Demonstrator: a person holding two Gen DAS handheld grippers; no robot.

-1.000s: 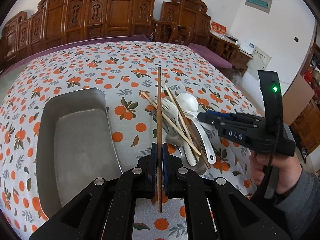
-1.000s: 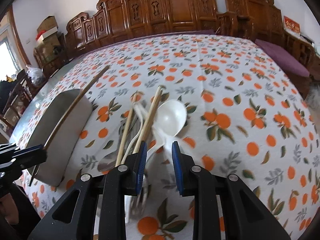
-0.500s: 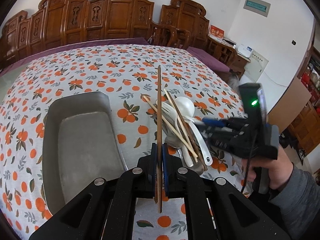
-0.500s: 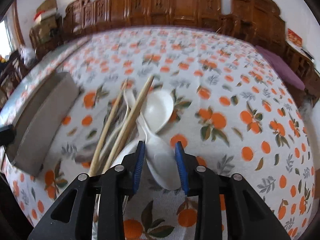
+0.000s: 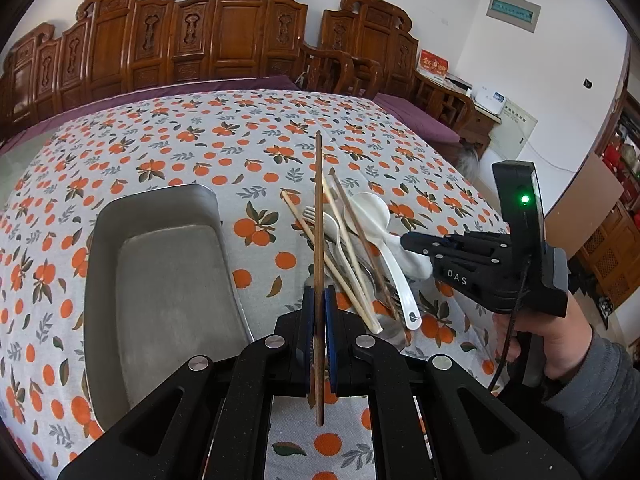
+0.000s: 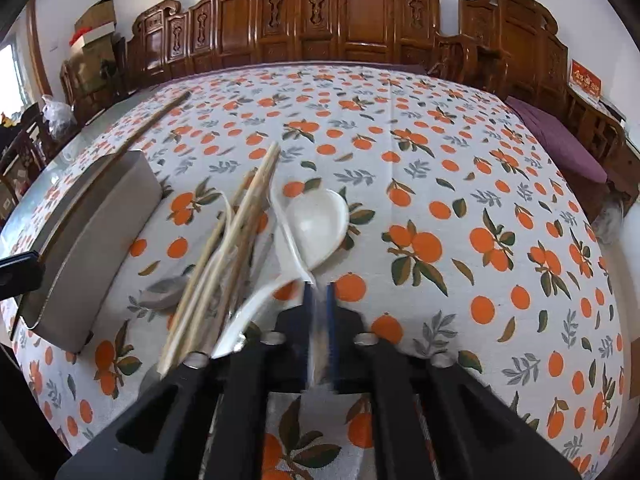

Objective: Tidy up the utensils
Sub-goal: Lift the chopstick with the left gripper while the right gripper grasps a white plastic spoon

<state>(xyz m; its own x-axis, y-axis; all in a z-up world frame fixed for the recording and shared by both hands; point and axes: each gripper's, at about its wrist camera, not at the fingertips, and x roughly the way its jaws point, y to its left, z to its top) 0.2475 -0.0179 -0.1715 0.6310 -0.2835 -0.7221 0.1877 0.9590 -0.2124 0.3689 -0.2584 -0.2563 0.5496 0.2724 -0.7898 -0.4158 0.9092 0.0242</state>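
My left gripper (image 5: 319, 312) is shut on a dark brown chopstick (image 5: 318, 216) and holds it above the table, pointing away. A grey metal tray (image 5: 160, 280) lies to its left. A pile of utensils (image 5: 352, 248) lies right of the tray: pale chopsticks, a white fork, metal spoons and white spoons. My right gripper (image 6: 319, 304) is shut on the handle of a white ceramic spoon (image 6: 316, 228) at the pile's right side. In the left wrist view it (image 5: 408, 240) reaches in from the right. The tray also shows in the right wrist view (image 6: 100, 232).
The table (image 5: 240, 144) wears a cloth printed with oranges. Carved wooden chairs (image 5: 224, 40) line its far side. A purple bench (image 6: 560, 140) stands at the right.
My right gripper has moved onto the white spoon and closed on its handle. My left gripper has kept the dark chopstick nearly still.
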